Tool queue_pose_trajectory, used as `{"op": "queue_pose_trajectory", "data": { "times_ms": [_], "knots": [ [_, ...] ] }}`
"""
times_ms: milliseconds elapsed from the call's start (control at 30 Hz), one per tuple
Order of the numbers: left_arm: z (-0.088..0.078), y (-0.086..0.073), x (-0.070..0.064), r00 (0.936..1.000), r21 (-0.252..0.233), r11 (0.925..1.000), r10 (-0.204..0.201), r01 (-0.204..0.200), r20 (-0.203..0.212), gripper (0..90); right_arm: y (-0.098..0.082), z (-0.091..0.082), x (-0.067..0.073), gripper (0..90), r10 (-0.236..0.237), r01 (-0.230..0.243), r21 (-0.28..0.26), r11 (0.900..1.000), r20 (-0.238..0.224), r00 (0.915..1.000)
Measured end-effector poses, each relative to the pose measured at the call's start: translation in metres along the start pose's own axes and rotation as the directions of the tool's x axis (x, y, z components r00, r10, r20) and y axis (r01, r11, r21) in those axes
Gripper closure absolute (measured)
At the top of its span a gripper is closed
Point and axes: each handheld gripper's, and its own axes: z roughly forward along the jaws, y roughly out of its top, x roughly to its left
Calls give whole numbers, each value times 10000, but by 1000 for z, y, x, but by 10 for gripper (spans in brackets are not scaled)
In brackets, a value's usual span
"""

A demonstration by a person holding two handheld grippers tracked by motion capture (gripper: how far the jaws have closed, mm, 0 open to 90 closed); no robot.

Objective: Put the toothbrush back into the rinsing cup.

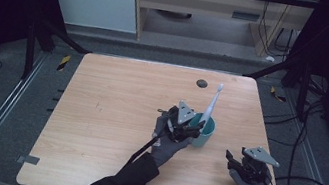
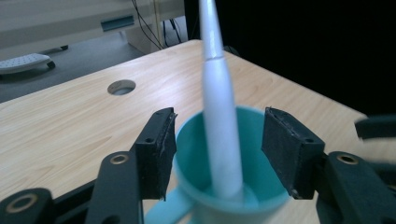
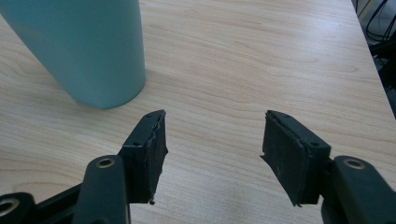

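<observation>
My left claw [image 2: 218, 154] stands wide, its pads clear of the white plastic toothbrush [image 2: 219, 126] between them. The toothbrush leans upright in the teal plastic cup [image 2: 191, 140] just ahead: placing appears done, withdrawing is left. My right claw [image 3: 212, 154], wide and empty, hovers over the pale wooden table [image 3: 261, 60] beside the cup.

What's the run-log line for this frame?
left gripper: open, astride toothbrush | toothbrush: upright in teal cup | right gripper: open, nothing held | table
</observation>
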Motion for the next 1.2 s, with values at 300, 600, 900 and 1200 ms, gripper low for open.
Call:
{"op": "queue_pose_trajectory", "data": {
  "times_ms": [300,600,900,1200],
  "knots": [
    [-58,-19,42,9994,798,9968,82,-108,333,383,-1,1,1,376,-35,34,68,10000,78,10000],
    [-105,-44,88,9987,1243,9913,-397,433,-316,365,-1,1,0,363,-50,49,77,10000,101,9999],
    [-142,-80,119,9943,1578,9843,-663,788,-833,339,-2,2,2,351,-14,13,133,9999,58,10000],
    [-161,-113,144,9812,2085,9660,-1234,1530,-1486,326,-3,1,1,330,-50,50,142,9999,-4,10000]
  ]
}}
